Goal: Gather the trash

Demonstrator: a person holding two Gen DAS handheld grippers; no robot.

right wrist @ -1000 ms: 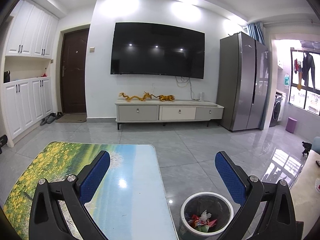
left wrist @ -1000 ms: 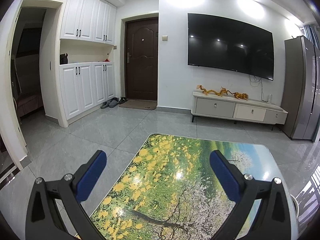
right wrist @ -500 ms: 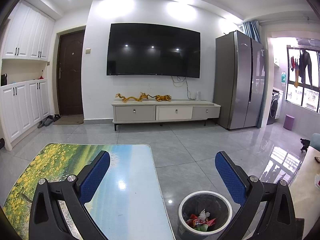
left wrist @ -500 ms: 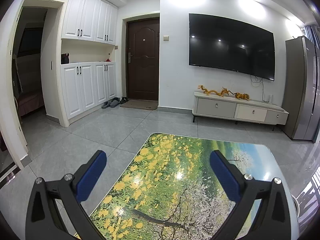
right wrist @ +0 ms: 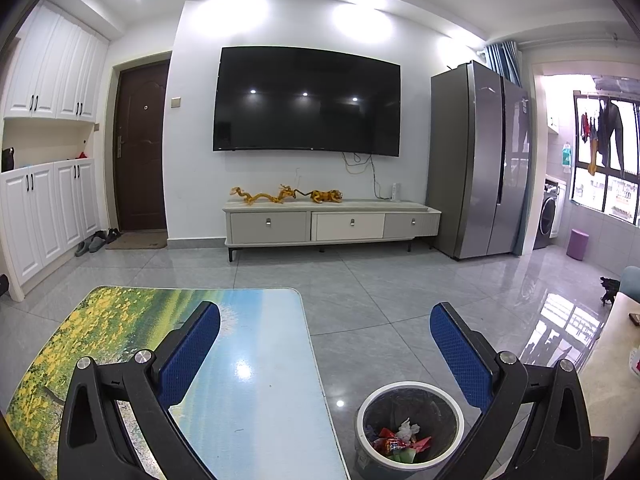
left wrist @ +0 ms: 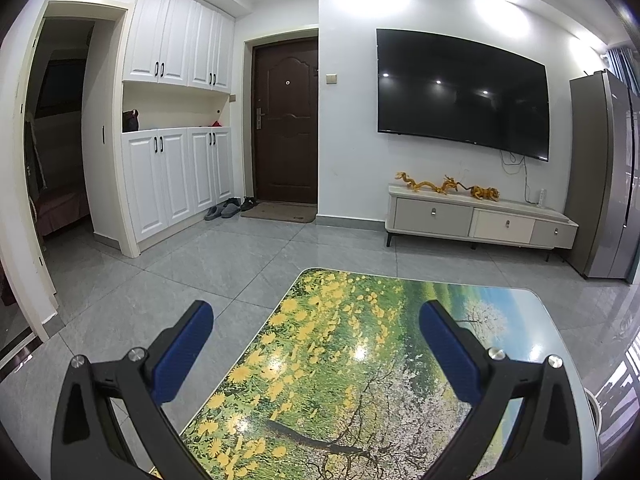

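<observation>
**Grippers idle, bin filled**

While both sets of fingers gape wide and empty, the left gripper point(left wrist: 316, 334) hangs over the printed table point(left wrist: 340, 380); the right gripper point(right wrist: 325, 338) over the table edge. Trash point(right wrist: 398, 442) lies inside the bin point(right wrist: 410, 390), at 5 o'clock, on the floor beside the table.

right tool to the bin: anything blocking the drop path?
Nothing visible. The right tool is open and empty above the bin, which stands on the floor beside the table edge, mouth uncovered, with wrappers at the bottom. No loose trash shows on the table.
</observation>
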